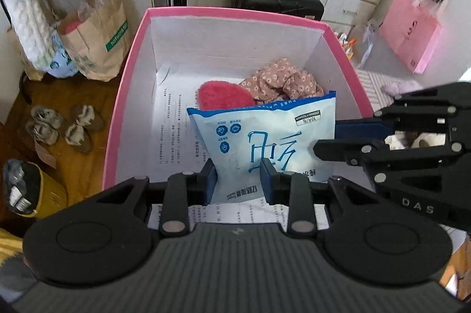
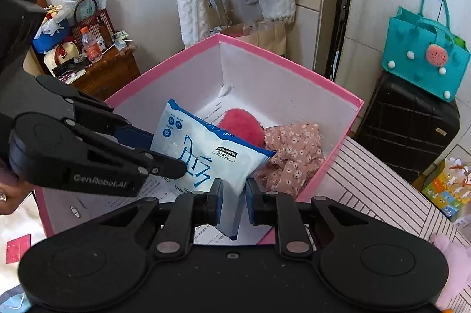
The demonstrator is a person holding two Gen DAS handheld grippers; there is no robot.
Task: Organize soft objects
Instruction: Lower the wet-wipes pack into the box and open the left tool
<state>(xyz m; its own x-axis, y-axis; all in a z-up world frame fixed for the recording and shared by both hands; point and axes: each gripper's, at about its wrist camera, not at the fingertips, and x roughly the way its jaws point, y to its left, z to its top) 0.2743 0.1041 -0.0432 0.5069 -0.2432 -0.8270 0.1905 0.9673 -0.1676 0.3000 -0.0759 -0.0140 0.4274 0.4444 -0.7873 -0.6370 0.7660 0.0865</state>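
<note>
both grippers hold the blue-and-white wipes pack (image 1: 265, 142) low inside the pink box (image 1: 235, 14): the left gripper (image 1: 238, 180) is clamped nearly closed on its near edge, and the right gripper (image 2: 234, 196) is pinched on its other edge. the pack hangs tilted, just in front of the red fuzzy item (image 1: 225, 96) and the floral cloth (image 1: 282, 82) lying on the paper-lined box floor. this looks like the placing step; next both grippers would need to lower slightly, open, and lift clear of the box.

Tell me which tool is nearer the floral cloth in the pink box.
Right. The right tool grips the wipes pack at the end beside the floral cloth; the left tool grips its other end, farther away.
</note>
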